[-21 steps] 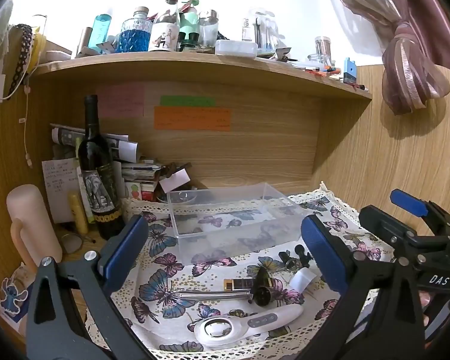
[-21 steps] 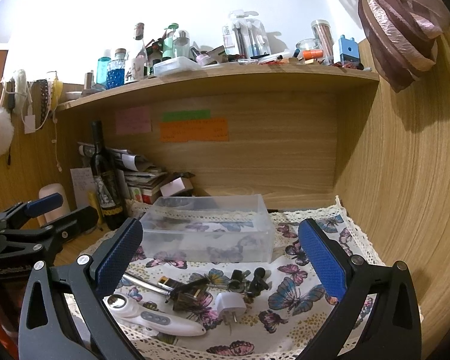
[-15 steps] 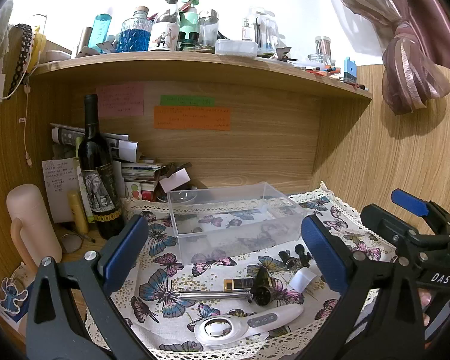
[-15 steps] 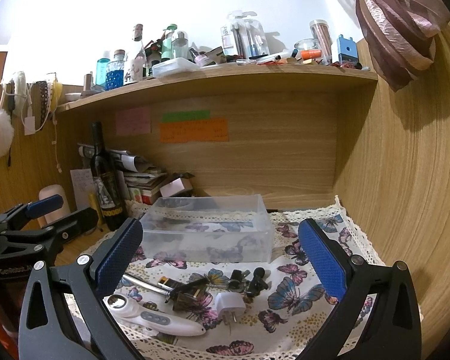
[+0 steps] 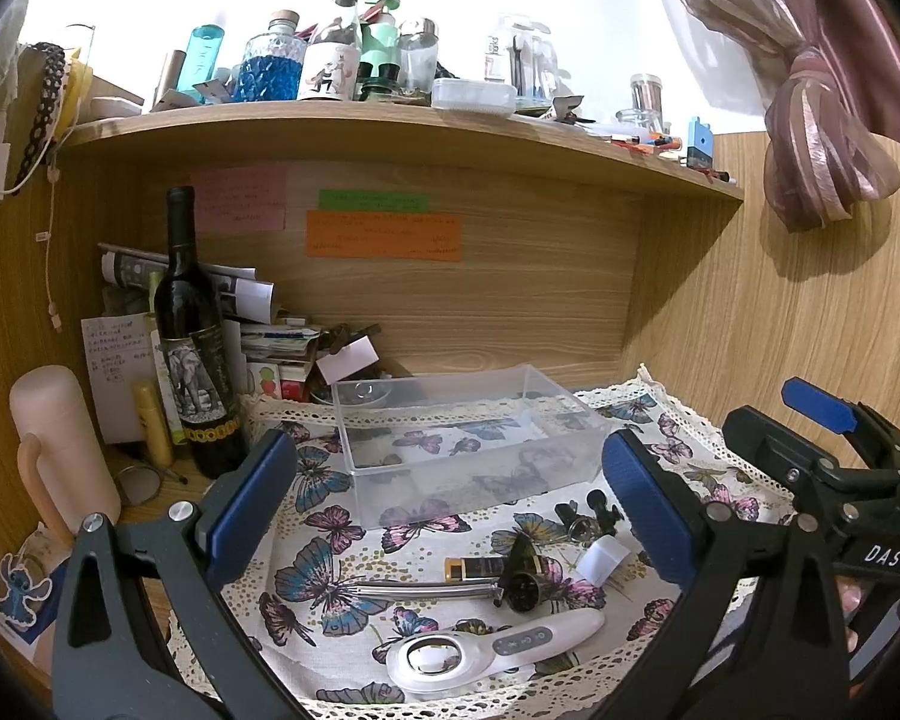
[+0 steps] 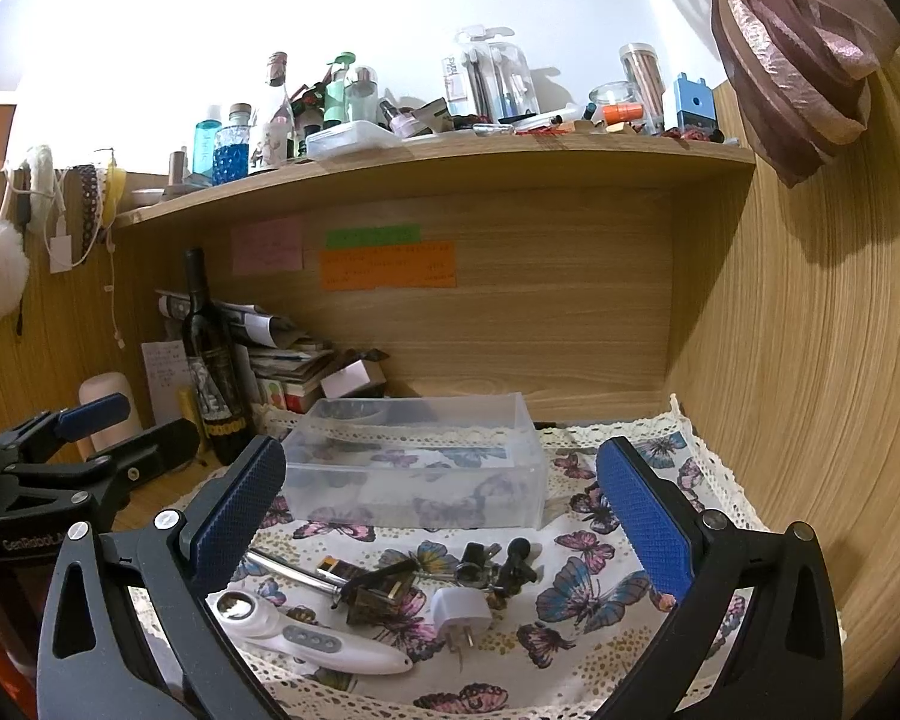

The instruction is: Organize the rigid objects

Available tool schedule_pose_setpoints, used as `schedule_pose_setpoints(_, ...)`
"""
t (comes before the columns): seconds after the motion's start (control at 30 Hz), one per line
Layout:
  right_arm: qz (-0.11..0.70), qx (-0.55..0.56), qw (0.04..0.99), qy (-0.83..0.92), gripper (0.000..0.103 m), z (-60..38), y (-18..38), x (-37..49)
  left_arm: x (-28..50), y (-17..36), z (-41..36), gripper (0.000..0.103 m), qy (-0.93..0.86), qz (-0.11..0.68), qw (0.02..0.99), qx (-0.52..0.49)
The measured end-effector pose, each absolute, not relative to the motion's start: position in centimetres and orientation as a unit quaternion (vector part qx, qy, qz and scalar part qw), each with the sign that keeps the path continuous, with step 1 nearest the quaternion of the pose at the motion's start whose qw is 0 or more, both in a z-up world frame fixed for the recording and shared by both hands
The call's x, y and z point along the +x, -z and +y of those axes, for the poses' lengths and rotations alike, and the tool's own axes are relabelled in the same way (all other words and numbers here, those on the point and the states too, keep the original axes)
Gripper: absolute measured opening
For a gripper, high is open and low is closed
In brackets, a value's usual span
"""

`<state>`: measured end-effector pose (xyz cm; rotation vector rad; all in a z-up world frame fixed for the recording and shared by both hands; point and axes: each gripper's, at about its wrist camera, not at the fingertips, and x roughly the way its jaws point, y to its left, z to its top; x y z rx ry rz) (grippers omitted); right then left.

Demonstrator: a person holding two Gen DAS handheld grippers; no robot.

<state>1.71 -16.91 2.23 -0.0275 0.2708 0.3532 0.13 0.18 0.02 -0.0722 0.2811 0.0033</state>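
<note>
A clear plastic box (image 5: 468,438) stands empty on the butterfly cloth (image 5: 324,576); it also shows in the right wrist view (image 6: 414,468). In front of it lie a white lighted magnifier (image 5: 492,651), a metal rod (image 5: 426,587), a small dark bottle (image 5: 519,570), a white plug adapter (image 6: 462,609) and black clips with keys (image 6: 498,564). My left gripper (image 5: 444,504) is open and empty, held above the cloth. My right gripper (image 6: 438,516) is open and empty too, just in front of the box.
A dark wine bottle (image 5: 192,348) stands at the left by stacked papers and boxes (image 5: 270,342). A pink flask (image 5: 60,456) stands at the far left. The shelf above (image 5: 390,120) is crowded with bottles. Wooden walls close the back and right.
</note>
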Motion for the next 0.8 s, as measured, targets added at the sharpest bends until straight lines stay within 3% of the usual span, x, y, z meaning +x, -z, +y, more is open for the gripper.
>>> schedule_pose_setpoints(0.73,0.143,-0.006,0.972,-0.185,0.103,-16.90,-1.94,2.19,-0.27,-0.04,-0.28,0.103,0.013,0.115,0.993,-0.031)
schedule_pose_setpoints(0.8,0.144,-0.005,0.972,-0.183,0.103,-17.01,-1.85,2.28,-0.21,0.04,-0.33,0.097,0.013,0.117,0.993,-0.029)
